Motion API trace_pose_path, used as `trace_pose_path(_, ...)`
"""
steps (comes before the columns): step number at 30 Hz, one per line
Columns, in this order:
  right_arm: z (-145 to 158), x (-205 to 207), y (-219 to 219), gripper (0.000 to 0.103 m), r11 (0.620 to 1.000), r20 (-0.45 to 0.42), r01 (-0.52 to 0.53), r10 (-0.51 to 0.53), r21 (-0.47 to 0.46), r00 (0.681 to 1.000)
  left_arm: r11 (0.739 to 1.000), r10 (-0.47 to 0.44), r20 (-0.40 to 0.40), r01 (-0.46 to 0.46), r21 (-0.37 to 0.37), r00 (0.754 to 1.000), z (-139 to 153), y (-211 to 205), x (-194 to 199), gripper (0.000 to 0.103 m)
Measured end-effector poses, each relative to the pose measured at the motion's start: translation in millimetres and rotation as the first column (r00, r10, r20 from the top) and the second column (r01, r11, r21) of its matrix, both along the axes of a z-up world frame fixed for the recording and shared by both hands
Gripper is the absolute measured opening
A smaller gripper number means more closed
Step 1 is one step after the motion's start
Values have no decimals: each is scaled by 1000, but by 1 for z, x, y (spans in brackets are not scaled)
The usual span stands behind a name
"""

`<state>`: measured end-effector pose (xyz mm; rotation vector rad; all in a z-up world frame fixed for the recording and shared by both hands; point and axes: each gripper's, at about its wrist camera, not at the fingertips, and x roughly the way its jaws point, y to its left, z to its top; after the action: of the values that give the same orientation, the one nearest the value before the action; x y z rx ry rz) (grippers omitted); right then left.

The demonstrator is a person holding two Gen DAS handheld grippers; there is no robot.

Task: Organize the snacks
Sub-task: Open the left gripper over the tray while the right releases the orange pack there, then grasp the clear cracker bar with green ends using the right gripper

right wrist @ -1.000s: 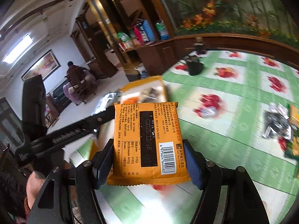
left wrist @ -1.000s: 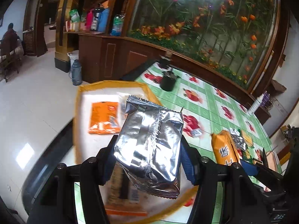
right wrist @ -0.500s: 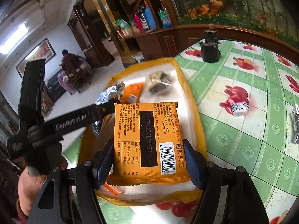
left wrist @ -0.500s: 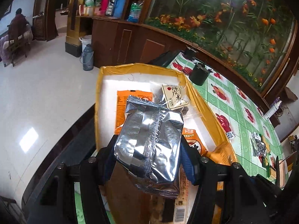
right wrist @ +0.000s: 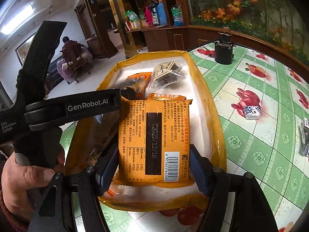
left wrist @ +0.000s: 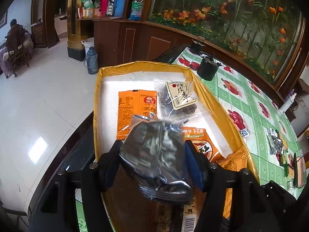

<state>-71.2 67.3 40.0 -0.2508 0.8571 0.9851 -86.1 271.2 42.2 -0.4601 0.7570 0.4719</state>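
Both now lowered over yellow tray (left wrist: 218,104): left claw (left wrist: 154,154) just loosening around blurred silver pouch (left wrist: 154,150), right claw (right wrist: 154,166) clamping orange packet (right wrist: 154,139), release imminent.

Both tongs are the same build: matte black plastic frames with small silver screws at the joints and blue pads lining the inner faces. The left tongs (right wrist: 108,104) have "GenRobot.AI" in white on the arm, plus tiny "Data Acquisition System" lettering. The right tongs (right wrist: 154,166) look identical. The left hand (right wrist: 25,176) wraps a black handle.
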Motion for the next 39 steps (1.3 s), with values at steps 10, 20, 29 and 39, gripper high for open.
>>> trace_pose_path(10,3,-3,-4,75,1000,23,-7,8,-9,1000,999,8,43,-6,-43,999,6,1,-6,75)
trace_pose_path(20,22,-6,-18,75,997,23,0,-2,71,1000,1000,2,87,-2,1,996,37,-17,-18,81)
trace_pose_path(29,45,15,-58,75,981,-81,68,-54,183,995,996,-84,115,81,25,990,60,-62,-24,83)
trace_pose_path(39,49,73,-208,75,902,-125,379,-360,206,924,928,-370,100,372,4,924,31,-187,5,83)
